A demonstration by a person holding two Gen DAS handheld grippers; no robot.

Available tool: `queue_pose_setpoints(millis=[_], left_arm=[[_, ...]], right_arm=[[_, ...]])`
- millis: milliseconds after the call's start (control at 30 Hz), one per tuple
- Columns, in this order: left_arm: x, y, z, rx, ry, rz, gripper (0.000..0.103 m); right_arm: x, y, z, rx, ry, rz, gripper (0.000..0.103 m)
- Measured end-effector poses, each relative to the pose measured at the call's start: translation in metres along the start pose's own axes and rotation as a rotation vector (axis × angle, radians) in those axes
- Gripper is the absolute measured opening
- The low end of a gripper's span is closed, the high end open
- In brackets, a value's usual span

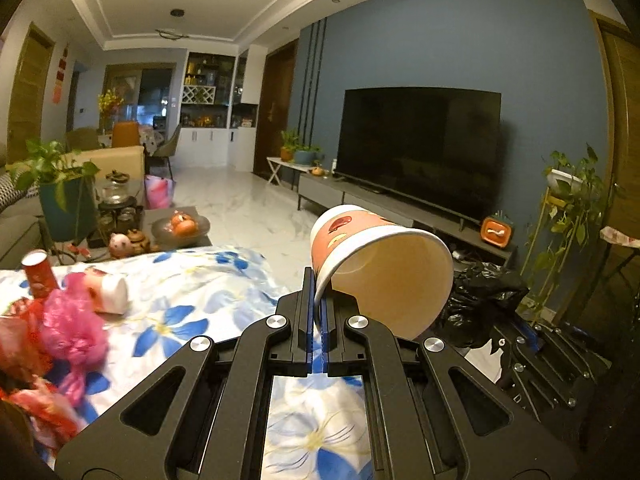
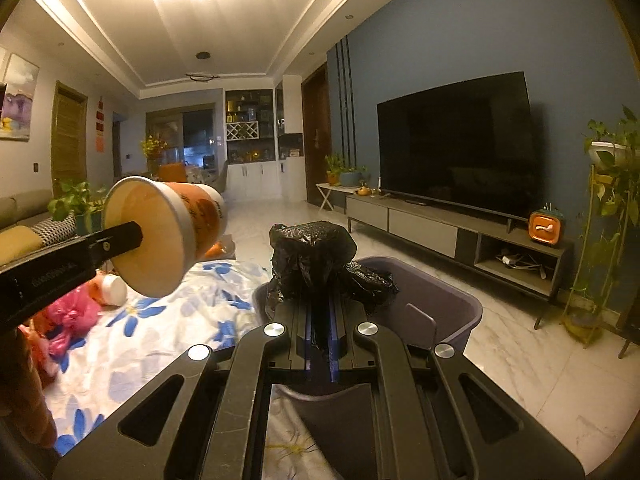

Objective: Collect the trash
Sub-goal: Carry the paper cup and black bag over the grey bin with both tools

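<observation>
Both wrist cameras are sitting just behind their fingers, facing the television (image 1: 420,148) wall. Both are sharing the floral cloth (image 2: 168,320), paper cup (image 1: 384,264), black bag (image 2: 316,264) close ahead.

Living room background, non-task items only.
You see a big dark TV (image 1: 420,148) on a grey low console (image 2: 460,232) against the blue wall (image 1: 460,40), with a small orange TV-shaped ornament (image 2: 545,228) on the console's right end. A tall plant stand with trailing leaves (image 2: 608,216) sits right of it. You have a white folding side table with potted plants (image 1: 298,156) past the TV's far end. White marble floor (image 2: 520,352) runs back to a white cabinet with a wine rack (image 1: 200,120). On your left: a coffee table with teapots (image 1: 132,240), a fruit bowl (image 1: 182,226), a teal planter (image 1: 66,204). Floral blue-and-white cloth (image 1: 192,300) covers the near surface.
</observation>
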State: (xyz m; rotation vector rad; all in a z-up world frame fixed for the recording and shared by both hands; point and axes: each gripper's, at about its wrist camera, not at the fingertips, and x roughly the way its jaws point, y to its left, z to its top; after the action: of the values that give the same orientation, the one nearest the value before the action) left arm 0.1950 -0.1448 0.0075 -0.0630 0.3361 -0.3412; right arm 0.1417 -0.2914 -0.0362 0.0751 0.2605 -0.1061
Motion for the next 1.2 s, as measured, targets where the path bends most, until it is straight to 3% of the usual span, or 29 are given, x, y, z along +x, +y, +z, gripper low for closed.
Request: queue_pose_setpoints(millis=[300, 1000, 1067, 1133, 1200], left_arm=[[0.032, -0.002, -0.004, -0.005, 0.027, -0.014, 0.002], [0.071, -0.003, -0.010, -0.028, 0.065, -0.039, 0.002], [0.073, -0.006, -0.010, -0.023, 0.068, -0.041, 0.002], [0.076, -0.008, -0.011, -0.020, 0.068, -0.043, 0.002], [0.078, -0.007, -0.011, -0.023, 0.070, -0.047, 0.002]], right_arm=[[0.029, -0.020, -0.005, 0.021, 0.028, -0.007, 0.007], [0.056, -0.025, -0.011, 0.028, 0.057, 0.022, 0.008], [0.058, -0.026, -0.011, 0.032, 0.061, 0.028, 0.015], [0.057, -0.028, -0.012, 0.036, 0.058, 0.024, 0.030], [0.057, -0.030, -0.012, 0.039, 0.055, 0.018, 0.035]])
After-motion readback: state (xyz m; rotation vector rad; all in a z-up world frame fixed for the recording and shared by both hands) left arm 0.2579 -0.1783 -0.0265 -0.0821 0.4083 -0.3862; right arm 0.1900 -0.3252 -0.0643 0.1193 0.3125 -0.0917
